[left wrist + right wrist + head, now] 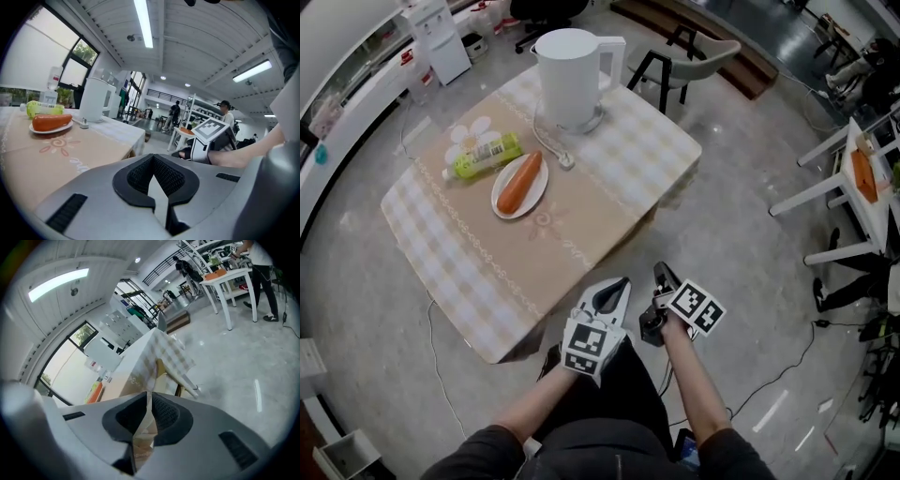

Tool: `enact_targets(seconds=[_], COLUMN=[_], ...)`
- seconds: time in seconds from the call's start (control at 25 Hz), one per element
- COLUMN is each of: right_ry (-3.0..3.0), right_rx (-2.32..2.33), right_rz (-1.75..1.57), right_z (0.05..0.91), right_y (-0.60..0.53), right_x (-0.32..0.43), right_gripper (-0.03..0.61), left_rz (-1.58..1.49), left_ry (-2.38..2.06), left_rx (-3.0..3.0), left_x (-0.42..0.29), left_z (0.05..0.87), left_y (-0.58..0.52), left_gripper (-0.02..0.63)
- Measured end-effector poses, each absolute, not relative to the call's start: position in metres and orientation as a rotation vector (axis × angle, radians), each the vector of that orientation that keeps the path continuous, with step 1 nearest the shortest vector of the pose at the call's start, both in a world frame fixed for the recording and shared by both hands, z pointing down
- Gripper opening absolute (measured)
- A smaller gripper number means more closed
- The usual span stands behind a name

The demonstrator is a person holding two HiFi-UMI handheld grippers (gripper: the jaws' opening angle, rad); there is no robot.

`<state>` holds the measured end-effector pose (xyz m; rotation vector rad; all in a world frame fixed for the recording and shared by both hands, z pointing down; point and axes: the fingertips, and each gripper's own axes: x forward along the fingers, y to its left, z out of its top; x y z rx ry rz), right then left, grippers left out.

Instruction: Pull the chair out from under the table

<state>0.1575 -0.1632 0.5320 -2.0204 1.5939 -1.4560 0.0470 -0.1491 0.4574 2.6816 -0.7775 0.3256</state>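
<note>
Head looks down; others low (table (pixel 534 272) shared).

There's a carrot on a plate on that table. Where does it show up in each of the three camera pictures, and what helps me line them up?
Head view: the carrot lies on its plate, left of centre, below the white kettle.
Left gripper view: the carrot sits at the far left, seen side-on.
Right gripper view: a small orange patch at lower left, probably the carrot.
Shared landmark: the checked tablecloth.
</note>
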Motion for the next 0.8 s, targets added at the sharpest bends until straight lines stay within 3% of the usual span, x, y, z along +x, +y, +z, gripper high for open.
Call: enact_targets(seconds=[0.28, 0.8], right_ry=[1.648, 1.658], right_rx=[-1.894, -1.687], right_rz=[-1.557, -1.730], right_z=[0.550, 0.596], right_y=[-0.198, -0.241], right_x=[0.157, 0.144], right_gripper=[0.020, 0.137], left_rz=[0.326, 0.329], left_ry=[-0.933, -1.077], left_rx=[2.619, 2.586], left_x=[0.041, 0.045], left_z=[0.465, 0.474], left_y=[-0.166, -0.167], left_gripper=[0.009, 0.009])
